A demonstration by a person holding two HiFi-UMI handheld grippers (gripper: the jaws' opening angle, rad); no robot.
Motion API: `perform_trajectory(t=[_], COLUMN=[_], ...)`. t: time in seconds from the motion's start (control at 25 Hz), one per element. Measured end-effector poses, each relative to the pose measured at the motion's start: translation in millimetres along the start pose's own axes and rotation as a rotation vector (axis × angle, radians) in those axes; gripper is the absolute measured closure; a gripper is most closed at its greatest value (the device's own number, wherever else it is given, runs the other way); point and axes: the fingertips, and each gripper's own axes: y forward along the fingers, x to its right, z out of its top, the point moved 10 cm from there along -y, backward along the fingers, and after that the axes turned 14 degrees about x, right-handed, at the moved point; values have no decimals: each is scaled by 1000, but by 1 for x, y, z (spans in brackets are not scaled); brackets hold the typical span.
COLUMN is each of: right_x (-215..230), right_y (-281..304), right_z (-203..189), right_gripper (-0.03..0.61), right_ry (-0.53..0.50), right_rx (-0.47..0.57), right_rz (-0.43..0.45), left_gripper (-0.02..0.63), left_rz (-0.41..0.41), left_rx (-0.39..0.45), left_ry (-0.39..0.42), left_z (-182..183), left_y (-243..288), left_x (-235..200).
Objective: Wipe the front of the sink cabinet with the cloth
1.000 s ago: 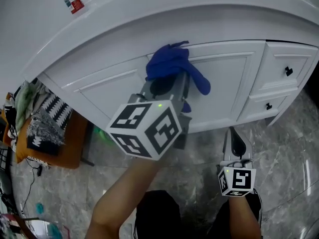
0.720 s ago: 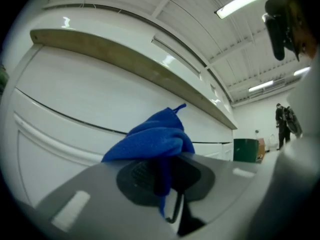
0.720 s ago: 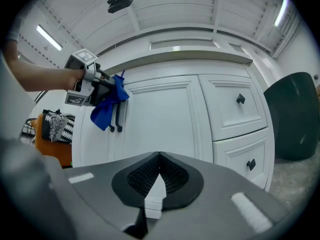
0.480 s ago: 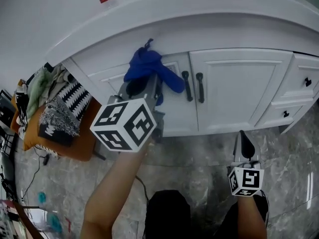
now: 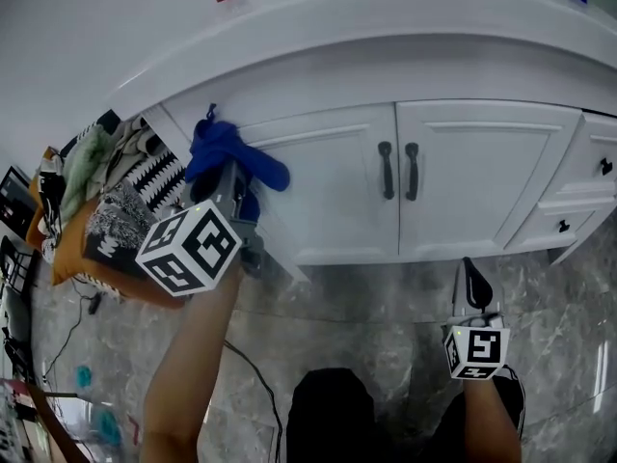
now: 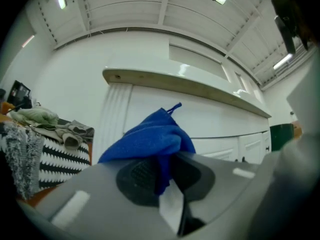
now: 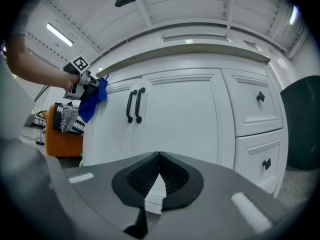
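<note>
Left gripper point(image 6: 167, 170): jaws clamped on the blue cloth point(image 5: 222, 150); cloth bunches over both pads point(image 6: 137, 173), a loose fold hanging to its right; a bare forearm point(image 5: 188, 355) reaches up to the gripper.
Cloth position: far left end of the cabinet point(image 5: 333, 196) front, at the corner post just under the countertop point(image 5: 366, 27) edge; head view shows it up against the white panel.
Right gripper point(image 7: 159, 160): jaws together, nothing between them; held low over the marble floor point(image 5: 376, 307), in front of the right door and apart from it.
Two black handles point(image 5: 386, 170) side by side at the door seam, well right of the cloth; drawers point(image 5: 593, 177) at the cabinet's right end.
Heap of fabrics point(image 5: 106, 210) left of the cabinet, near the cloth.
</note>
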Motion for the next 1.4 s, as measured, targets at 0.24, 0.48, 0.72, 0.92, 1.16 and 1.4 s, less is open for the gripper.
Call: perform_trajectory(t=[0.24,0.48,0.72,0.92,1.16,1.4], right_x=[-7,-6,-11,-15,-15,-9], right_y=[8,3,0,1,3,-7], right_z=[-2,2,2,1,5,71], right_gripper=[578,578,578,578,578,578], right_ry=[-2,-16,10,3,47,159], right_rx=[7,-9,-15,-9,-36,-131], right_rz=[13,24,41,80,92,137], left_gripper=[560,560,560,560,560,560], left_rz=[142,93,-94,-181,-209,-238], left_rx=[-47,-76,-70,-76,-96,-218], left_ry=[15,63,9,-19,2,-6], left_z=[-5,-46,-116,-152,-161,-111], left_y=[-20,-47,-94,-115,-117,-122], left_x=[-54,-40,34,95,144,165])
